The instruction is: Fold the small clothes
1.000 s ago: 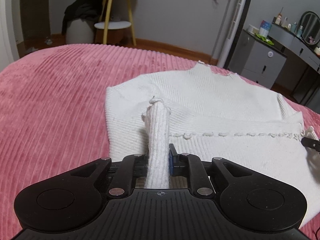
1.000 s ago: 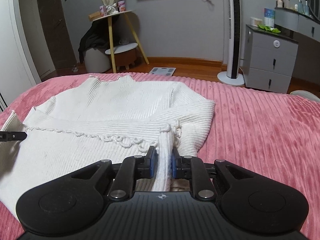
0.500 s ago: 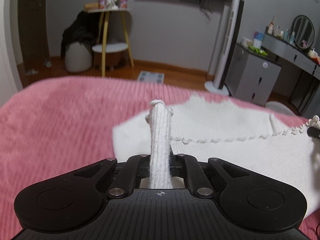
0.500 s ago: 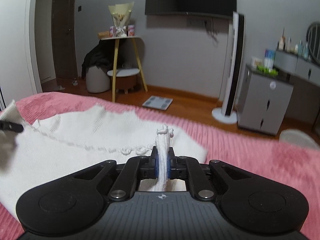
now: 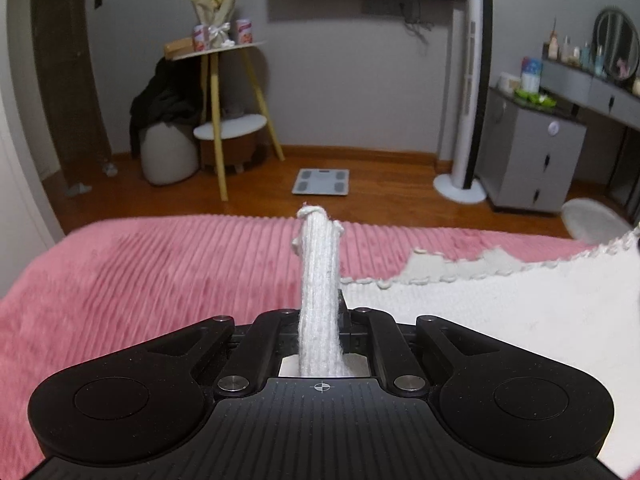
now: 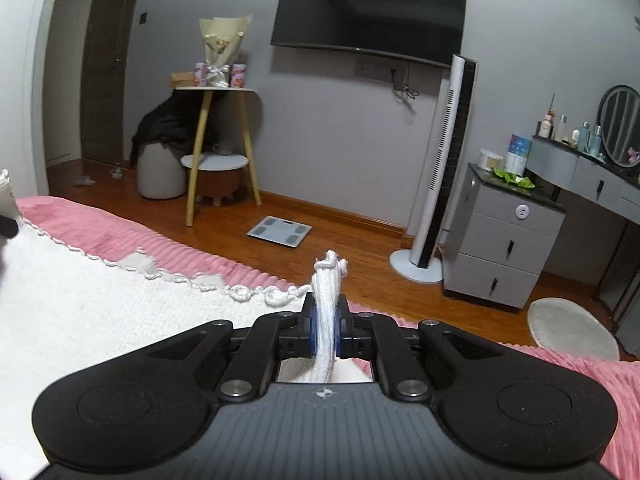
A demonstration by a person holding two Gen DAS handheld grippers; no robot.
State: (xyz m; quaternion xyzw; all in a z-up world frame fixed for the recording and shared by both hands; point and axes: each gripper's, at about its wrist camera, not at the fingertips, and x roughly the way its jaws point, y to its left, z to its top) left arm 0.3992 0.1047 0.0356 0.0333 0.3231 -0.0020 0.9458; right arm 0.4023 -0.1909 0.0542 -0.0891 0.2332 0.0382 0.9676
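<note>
Sweater (image 5: pixel 500 320), white and knitted, is lifted above the pink bed (image 5: pixel 140 280) and hangs stretched between the 2 tools. The left tool (image 5: pixel 320 316) is clamped on a bunched corner of the fabric, which stands up between its fingers like a thick column with a small knot on top. The right tool (image 6: pixel 325 328) is clamped on the other corner (image 6: pixel 328 300); here the blue pads (image 6: pixel 313 330) press the knit from both sides. In the right wrist view the cloth spreads to the left, and its scalloped edge (image 6: pixel 168 276) runs in front of the bed cover (image 6: pixel 100 236) (a small part of the back layer shows behind this edge). Behind the bed are the wooden floor with a bathroom scale (image 6: pixel 279 231), a tower fan (image 6: pixel 444 168), a gray drawer cabinet (image 6: pixel 508 244) and a wall television (image 6: pixel 370 12).
</note>
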